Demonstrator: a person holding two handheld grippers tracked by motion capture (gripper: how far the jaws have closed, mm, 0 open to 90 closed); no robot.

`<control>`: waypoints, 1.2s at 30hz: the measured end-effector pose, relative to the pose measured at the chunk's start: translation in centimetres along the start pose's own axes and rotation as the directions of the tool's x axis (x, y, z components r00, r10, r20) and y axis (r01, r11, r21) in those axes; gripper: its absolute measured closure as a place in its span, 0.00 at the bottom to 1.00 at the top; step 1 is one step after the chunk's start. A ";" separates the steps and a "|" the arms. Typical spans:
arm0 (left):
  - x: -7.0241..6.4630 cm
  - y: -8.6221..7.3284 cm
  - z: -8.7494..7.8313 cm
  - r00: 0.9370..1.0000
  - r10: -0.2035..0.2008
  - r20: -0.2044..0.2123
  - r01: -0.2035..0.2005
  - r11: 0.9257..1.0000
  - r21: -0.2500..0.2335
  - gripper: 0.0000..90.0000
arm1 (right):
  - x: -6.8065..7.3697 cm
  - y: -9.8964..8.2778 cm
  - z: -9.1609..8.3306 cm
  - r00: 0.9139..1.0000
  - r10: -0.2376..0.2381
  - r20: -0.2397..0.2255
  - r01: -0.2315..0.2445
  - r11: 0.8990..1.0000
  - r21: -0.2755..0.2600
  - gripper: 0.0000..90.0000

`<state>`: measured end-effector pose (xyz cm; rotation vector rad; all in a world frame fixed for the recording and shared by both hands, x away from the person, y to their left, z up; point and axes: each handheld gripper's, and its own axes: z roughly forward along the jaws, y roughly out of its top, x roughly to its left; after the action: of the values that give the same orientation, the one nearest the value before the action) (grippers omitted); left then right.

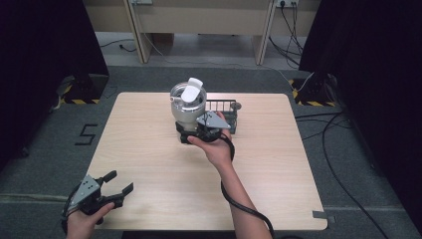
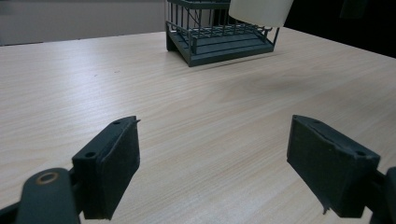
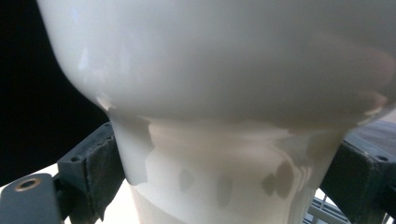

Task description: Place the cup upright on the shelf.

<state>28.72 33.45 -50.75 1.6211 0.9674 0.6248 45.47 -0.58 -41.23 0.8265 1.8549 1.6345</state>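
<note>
- High view: right gripper (image 1: 199, 130) is clamped low on a white-and-silver cup (image 1: 187, 107) with a white lid or spoon-like piece on top, just in front of and to the left of the dark wire rack (image 1: 228, 113) near the far side of the bench (image 1: 149, 164). Left gripper (image 1: 112, 185) rests at the near left corner, jaws spread, holding nothing.
- Left gripper view: jaws stand wide apart over bare wood; the rack sits well ahead, with the pale cup beside it at the top edge.
- Right gripper view: jaws press both sides of the cup's narrow base.
- Judgement: the grasp is made; whether the cup is heading into or out of the rack I cannot tell, so the carry and release remain.
</note>
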 end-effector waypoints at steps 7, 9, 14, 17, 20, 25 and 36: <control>0.0 0.0 0.0 1.000 0.000 0.000 0.000 1.000 0.000 0.18 | -0.6 0.2 -0.2 1.000 0.003 0.017 -0.002 1.000 -0.005 0.12; 0.0 0.0 0.0 1.000 0.000 0.000 0.000 1.000 0.000 0.18 | -0.7 0.2 -0.3 1.000 0.004 0.018 -0.004 1.000 -0.005 0.12; 0.0 0.0 0.0 1.000 0.000 0.000 0.000 1.000 0.001 0.18 | -1.1 0.5 -0.5 1.000 0.005 0.027 -0.005 1.000 -0.009 0.12; 0.0 0.0 0.0 1.000 0.001 0.001 -0.001 1.000 0.000 0.18 | -1.3 0.6 -0.5 0.999 0.006 0.032 -0.005 1.000 -0.012 0.12; 0.0 0.0 0.0 1.000 -0.002 -0.002 0.002 1.000 -0.001 0.18 | -1.6 0.8 -0.6 0.999 0.012 0.042 -0.011 1.000 -0.015 0.12; 0.0 0.0 0.0 1.000 0.002 -0.001 -0.002 1.000 0.001 0.18 | -1.9 0.9 -0.7 0.999 0.014 0.051 -0.013 1.000 -0.017 0.12; 0.0 0.0 0.0 1.000 -0.002 -0.002 0.002 1.000 0.000 0.18 | -2.6 1.3 -0.7 0.997 0.024 0.071 -0.022 0.999 -0.025 0.12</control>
<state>28.71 33.50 -50.75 1.6192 0.9706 0.6248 46.82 -2.88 -39.86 0.8878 1.7792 1.6170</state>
